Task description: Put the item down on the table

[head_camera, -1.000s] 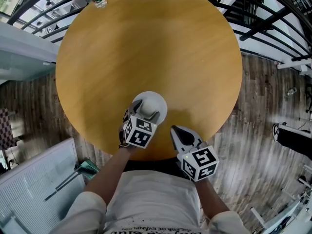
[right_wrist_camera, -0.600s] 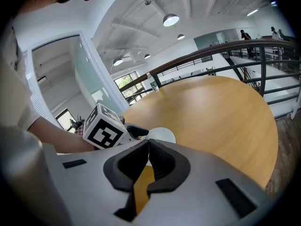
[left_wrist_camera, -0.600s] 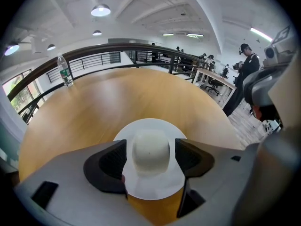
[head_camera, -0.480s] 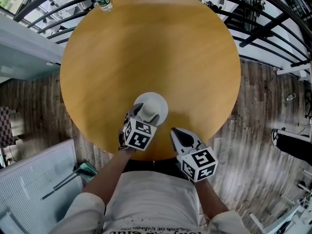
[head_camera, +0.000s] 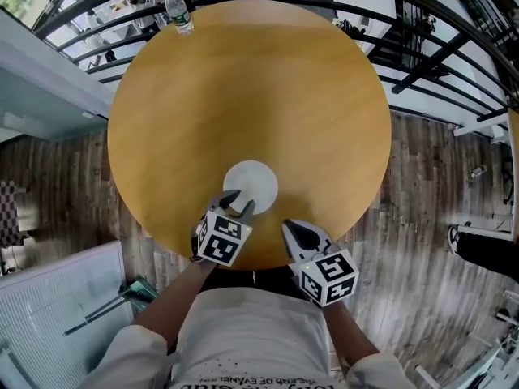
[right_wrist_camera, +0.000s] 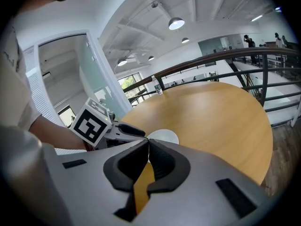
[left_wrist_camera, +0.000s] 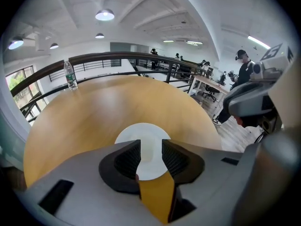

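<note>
A white round plate (head_camera: 250, 184) lies flat on the round wooden table (head_camera: 259, 87), near its front edge. My left gripper (head_camera: 237, 203) is just behind the plate with its jaws open. In the left gripper view the plate (left_wrist_camera: 141, 133) shows through the gap between the two dark pads (left_wrist_camera: 128, 158), and nothing is held. My right gripper (head_camera: 293, 232) hovers at the table's front edge, to the right of the plate, with its jaws shut on nothing. The right gripper view shows the plate (right_wrist_camera: 164, 136) and the left gripper (right_wrist_camera: 127, 130) beside it.
A clear water bottle (head_camera: 178, 10) stands at the table's far left edge. Dark metal railings (head_camera: 422, 47) curve round the far side of the table. Wooden floor lies below the table's edge, with a white panel (head_camera: 57, 306) at the lower left.
The left gripper has drawn back toward me off the plate, which stays flat on the table. The right gripper has hardly moved.
</note>
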`<action>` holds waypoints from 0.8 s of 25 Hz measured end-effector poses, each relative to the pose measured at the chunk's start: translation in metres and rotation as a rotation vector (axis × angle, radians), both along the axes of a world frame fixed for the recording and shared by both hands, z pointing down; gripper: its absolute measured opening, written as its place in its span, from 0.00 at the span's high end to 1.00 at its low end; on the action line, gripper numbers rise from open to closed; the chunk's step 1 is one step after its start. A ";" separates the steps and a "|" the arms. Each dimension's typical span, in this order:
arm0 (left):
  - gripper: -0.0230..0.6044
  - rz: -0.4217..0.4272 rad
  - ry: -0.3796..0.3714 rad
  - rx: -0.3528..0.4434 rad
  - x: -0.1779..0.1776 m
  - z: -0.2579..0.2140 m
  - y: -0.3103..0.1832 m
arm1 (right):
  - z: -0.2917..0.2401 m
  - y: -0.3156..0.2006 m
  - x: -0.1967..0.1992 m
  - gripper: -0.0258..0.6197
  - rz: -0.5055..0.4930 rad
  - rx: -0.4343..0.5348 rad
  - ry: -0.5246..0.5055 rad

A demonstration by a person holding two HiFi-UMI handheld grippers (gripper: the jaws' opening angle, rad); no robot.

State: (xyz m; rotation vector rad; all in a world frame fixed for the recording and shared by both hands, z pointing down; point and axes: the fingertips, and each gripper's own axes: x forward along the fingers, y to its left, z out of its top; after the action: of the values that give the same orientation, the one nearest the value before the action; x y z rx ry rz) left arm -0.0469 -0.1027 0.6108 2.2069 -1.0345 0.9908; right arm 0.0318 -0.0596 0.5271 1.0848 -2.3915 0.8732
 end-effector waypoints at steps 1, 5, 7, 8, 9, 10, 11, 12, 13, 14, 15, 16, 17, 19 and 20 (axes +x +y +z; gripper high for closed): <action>0.73 -0.003 0.008 0.007 -0.002 -0.005 0.004 | -0.003 0.002 -0.001 0.92 -0.002 0.006 0.001; 0.83 -0.014 0.032 0.030 -0.013 -0.026 0.016 | -0.016 0.006 -0.004 0.92 -0.007 0.032 0.002; 0.85 -0.011 0.035 0.043 -0.016 -0.038 0.023 | -0.024 0.009 -0.005 0.92 -0.013 0.047 0.000; 0.86 -0.009 0.040 0.046 -0.017 -0.045 0.027 | -0.028 0.010 -0.005 0.92 -0.015 0.055 0.000; 0.87 -0.009 0.046 0.047 -0.018 -0.050 0.031 | -0.030 0.012 -0.006 0.92 -0.016 0.061 0.001; 0.88 -0.012 0.052 0.046 -0.020 -0.055 0.034 | -0.032 0.013 -0.006 0.92 -0.017 0.065 0.001; 0.89 -0.018 0.057 0.048 -0.022 -0.059 0.038 | -0.032 0.014 -0.007 0.92 -0.018 0.067 0.003; 0.89 -0.026 0.061 0.053 -0.025 -0.063 0.041 | -0.033 0.016 -0.008 0.92 -0.018 0.067 0.004; 0.90 -0.034 0.067 0.061 -0.027 -0.068 0.043 | -0.033 0.017 -0.009 0.92 -0.019 0.066 0.004; 0.91 -0.042 0.075 0.069 -0.029 -0.073 0.046 | -0.035 0.019 -0.010 0.92 -0.020 0.066 0.001; 0.91 -0.050 0.085 0.079 -0.031 -0.078 0.049 | -0.038 0.021 -0.011 0.92 -0.020 0.066 -0.002; 0.92 -0.058 0.095 0.091 -0.032 -0.084 0.051 | -0.040 0.023 -0.011 0.92 -0.019 0.068 -0.007; 0.92 -0.065 0.104 0.104 -0.033 -0.089 0.054 | -0.044 0.025 -0.012 0.92 -0.018 0.071 -0.010; 0.93 -0.077 0.122 0.127 -0.034 -0.099 0.059 | -0.049 0.027 -0.012 0.92 -0.017 0.080 -0.014; 0.93 -0.081 0.130 0.135 -0.034 -0.104 0.061 | -0.052 0.028 -0.012 0.92 -0.017 0.086 -0.014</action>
State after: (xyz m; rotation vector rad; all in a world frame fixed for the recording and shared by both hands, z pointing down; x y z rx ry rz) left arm -0.0812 -0.0422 0.5067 2.2833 -1.1506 0.7511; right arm 0.0199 -0.0317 0.4756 1.0918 -2.4664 0.7822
